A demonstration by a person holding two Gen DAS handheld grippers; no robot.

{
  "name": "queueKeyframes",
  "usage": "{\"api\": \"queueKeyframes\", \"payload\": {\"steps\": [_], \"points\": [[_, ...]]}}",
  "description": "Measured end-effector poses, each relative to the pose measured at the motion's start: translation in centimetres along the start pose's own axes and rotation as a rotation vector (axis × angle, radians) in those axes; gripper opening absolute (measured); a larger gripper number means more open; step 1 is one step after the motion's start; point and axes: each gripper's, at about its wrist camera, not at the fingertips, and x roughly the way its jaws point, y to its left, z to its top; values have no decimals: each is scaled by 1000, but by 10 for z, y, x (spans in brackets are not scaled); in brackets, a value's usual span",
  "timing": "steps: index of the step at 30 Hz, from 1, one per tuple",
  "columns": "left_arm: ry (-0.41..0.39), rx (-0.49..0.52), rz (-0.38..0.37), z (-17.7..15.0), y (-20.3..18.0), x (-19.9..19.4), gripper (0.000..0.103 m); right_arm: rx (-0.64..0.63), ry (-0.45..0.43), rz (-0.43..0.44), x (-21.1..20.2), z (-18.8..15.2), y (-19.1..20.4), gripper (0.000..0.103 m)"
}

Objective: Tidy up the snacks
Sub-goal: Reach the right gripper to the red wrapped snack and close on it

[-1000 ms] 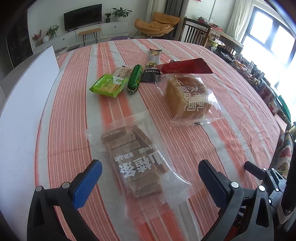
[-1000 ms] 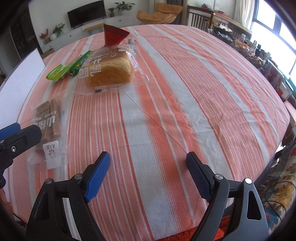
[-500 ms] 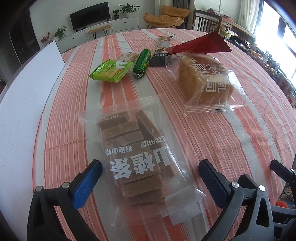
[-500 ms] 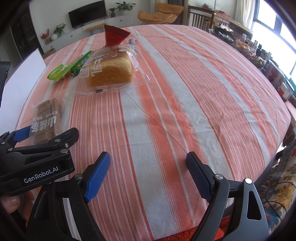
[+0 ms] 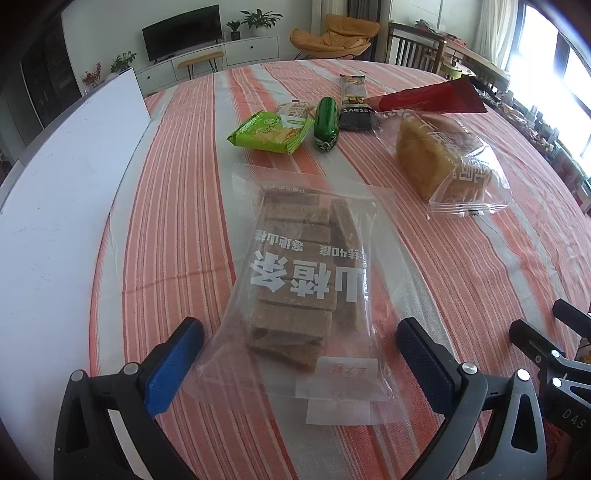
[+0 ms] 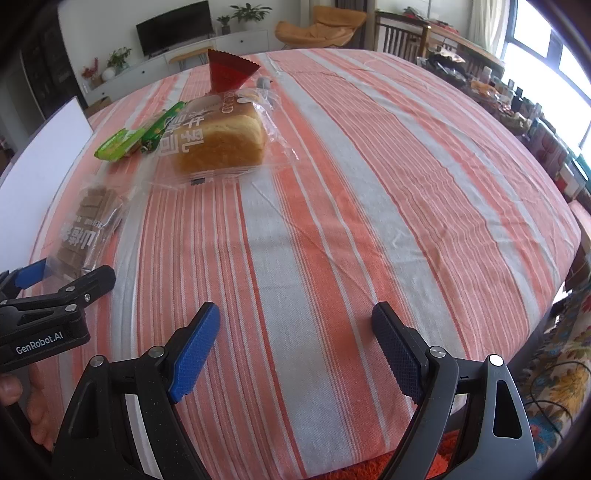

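Snacks cluster toward your table's (image 5: pixel 461 280) left edge.
Bar pack (image 5: pixel 303 273) nearest you; bread loaf (image 5: pixel 439 162) behind-right, cracker packet (image 5: pixel 271 133) behind.

Home living room: TV (image 5: pixel 181 31), armchair (image 5: pixel 334 37), houseplants (image 5: pixel 258 18)

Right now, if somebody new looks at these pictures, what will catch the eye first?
First, the clear bag of brown snack bars lying flat between the open left gripper. Beyond it to the right is a bagged bread loaf, with a red packet sticking out behind. The right gripper hangs open over bare striped tablecloth.
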Motion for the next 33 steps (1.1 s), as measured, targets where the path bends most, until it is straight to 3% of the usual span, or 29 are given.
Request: {"api": "queueKeyframes", "payload": {"steps": [6,13,16,26,33], "points": [[-38,4,-1,-3,3,-1,103,-1,0,-1,0,0,0,87],[17,-23,-31,11,5,2,103,-1,0,-1,0,0,0,87],[16,9,-1,16,4,8,103,-1,0,-1,0,0,0,87],[-81,22,-10,16,13,10,103,-1,1,0,0,0,0,87],[-91,21,-9,15,12,10,103,-9,14,17,1,1,0,91]]}}
